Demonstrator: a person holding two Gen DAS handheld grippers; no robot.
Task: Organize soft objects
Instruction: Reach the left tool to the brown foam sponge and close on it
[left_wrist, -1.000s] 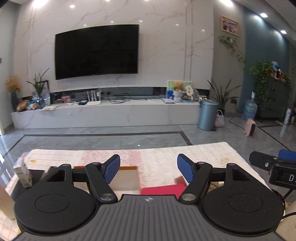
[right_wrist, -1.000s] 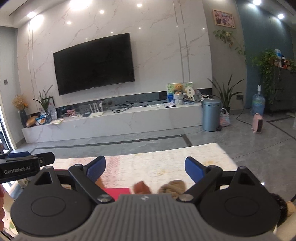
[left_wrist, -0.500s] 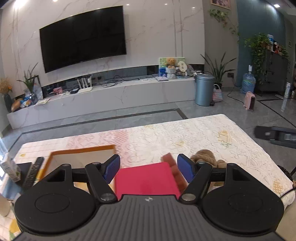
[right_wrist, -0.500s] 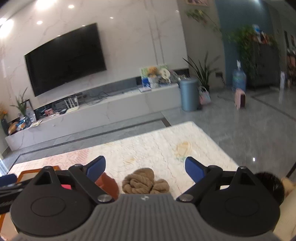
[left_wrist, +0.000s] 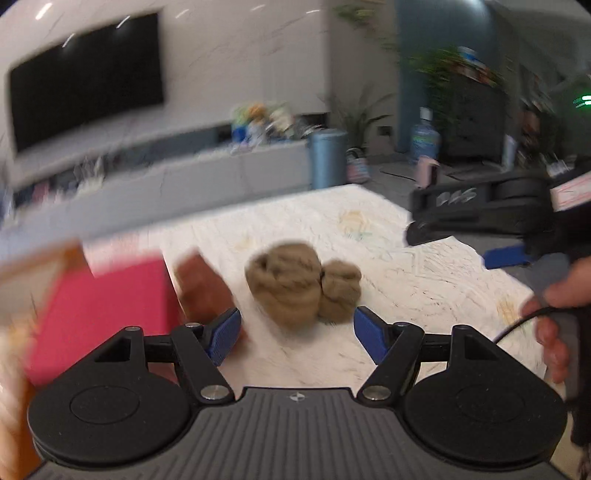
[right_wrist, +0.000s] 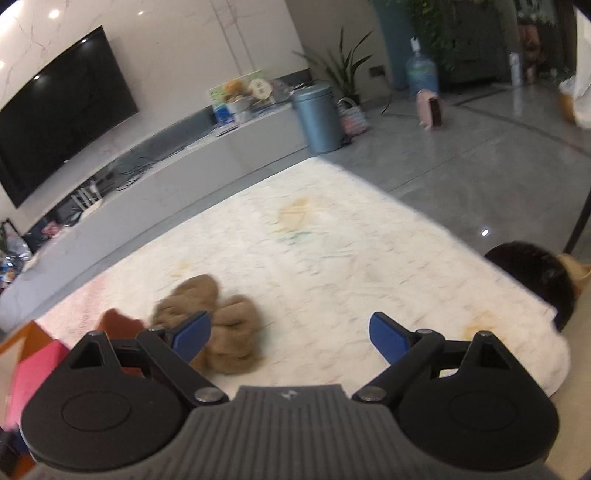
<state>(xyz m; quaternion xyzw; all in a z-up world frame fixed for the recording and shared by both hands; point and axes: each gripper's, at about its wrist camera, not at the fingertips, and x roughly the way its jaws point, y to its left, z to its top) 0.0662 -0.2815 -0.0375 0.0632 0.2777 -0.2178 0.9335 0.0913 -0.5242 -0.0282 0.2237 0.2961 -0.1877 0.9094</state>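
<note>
- The left gripper has its jaws spread wide with nothing between them.
- The right gripper is likewise wide apart and empty.
- A tan bundle, perhaps rolled socks, lies on the white cloth, just ahead of the left gripper.
- A pink cloth lies to its left.

no readable text, lettering on the right hand-held gripper too blurred to read

Left gripper jaws spread wide; right gripper likewise.
</note>
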